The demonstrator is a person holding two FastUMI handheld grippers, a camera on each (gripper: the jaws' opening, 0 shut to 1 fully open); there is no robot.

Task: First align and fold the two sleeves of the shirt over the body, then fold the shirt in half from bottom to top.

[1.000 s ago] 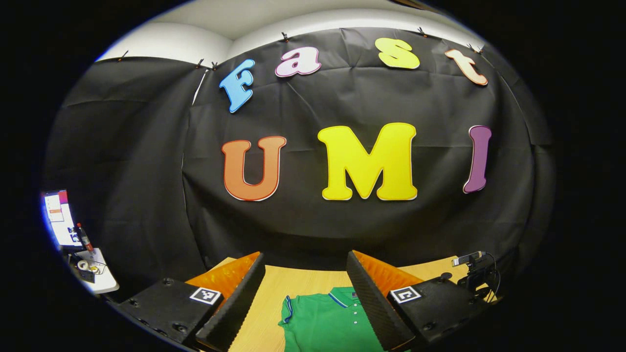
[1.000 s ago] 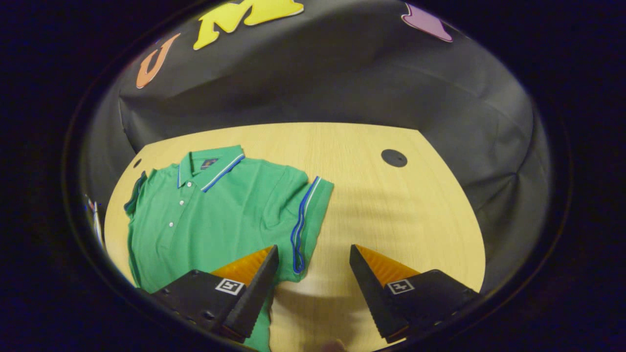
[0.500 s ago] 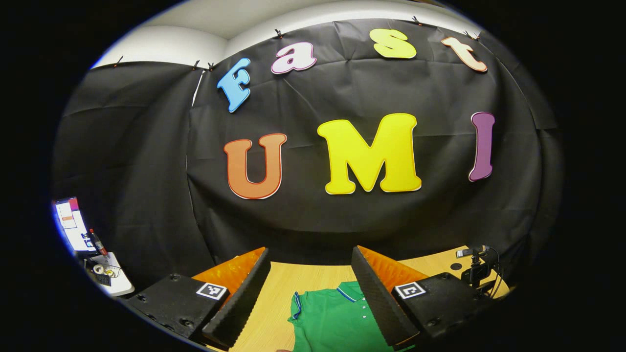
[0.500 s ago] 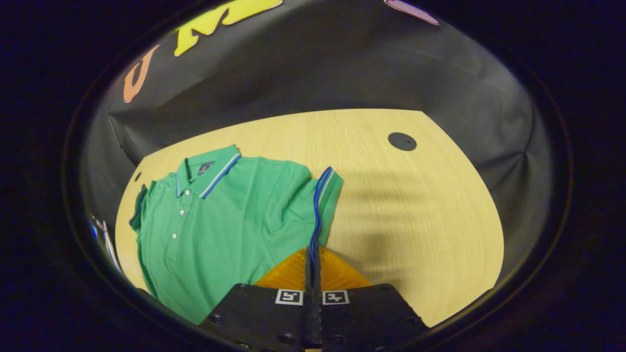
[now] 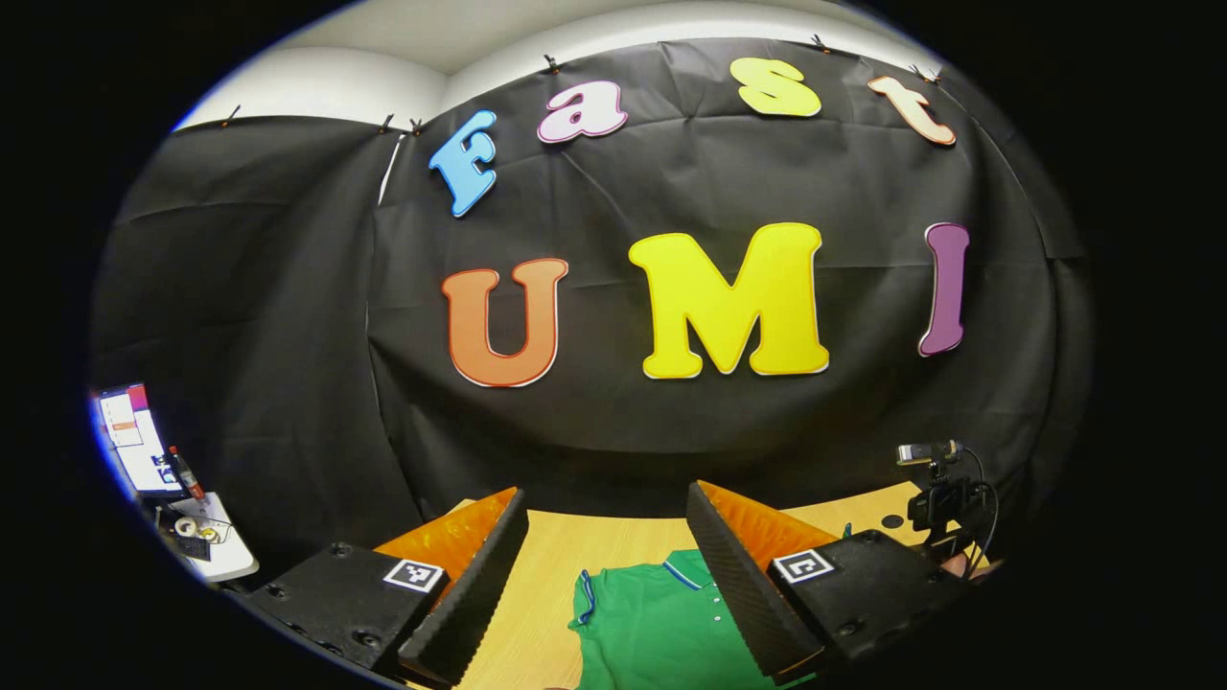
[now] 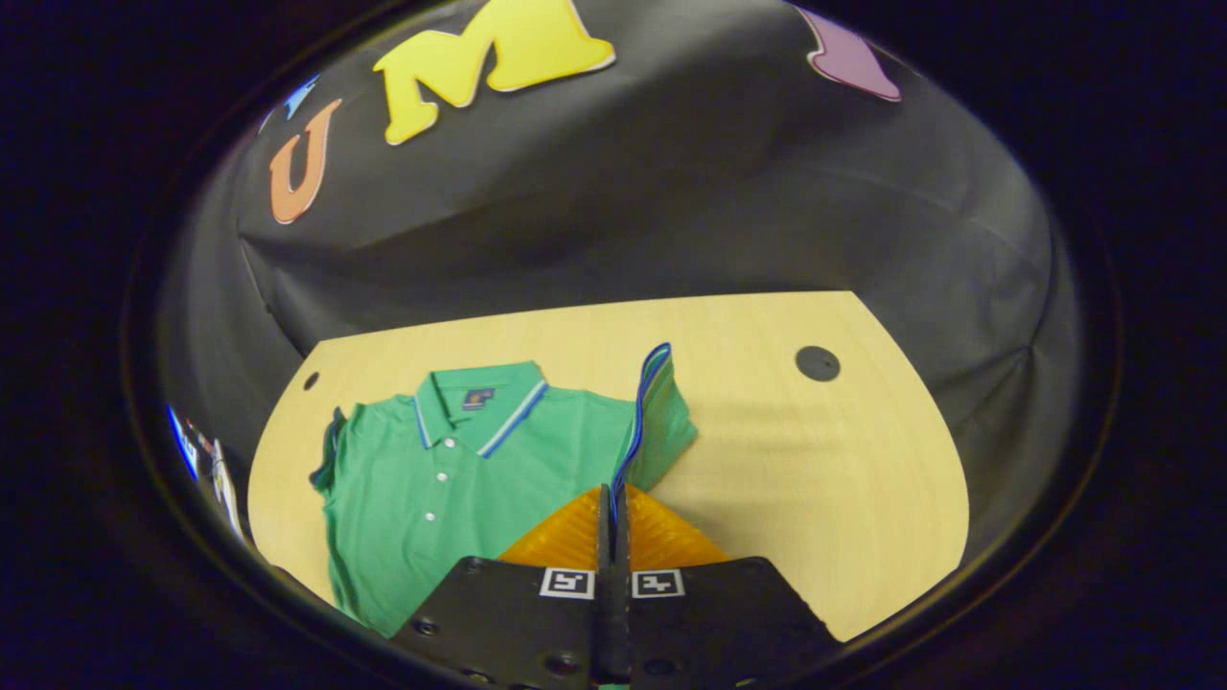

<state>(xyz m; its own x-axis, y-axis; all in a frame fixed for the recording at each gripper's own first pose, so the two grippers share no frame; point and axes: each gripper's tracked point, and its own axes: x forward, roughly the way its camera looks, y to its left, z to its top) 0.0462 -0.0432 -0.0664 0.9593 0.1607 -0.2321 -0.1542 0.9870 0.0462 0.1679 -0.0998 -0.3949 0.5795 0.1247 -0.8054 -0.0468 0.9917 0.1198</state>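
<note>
Sleeve hem (image 6: 640,412) in right claw (image 6: 613,498), raised

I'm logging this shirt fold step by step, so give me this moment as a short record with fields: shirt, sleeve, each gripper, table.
shirt: green polo shirt, front up on the table
sleeve: blue-trimmed sleeve lifted off the table
right gripper: right gripper shut on the sleeve's trim
left gripper: left gripper open, held above the shirt's collar end
table: wooden table, with a black round spot
</note>
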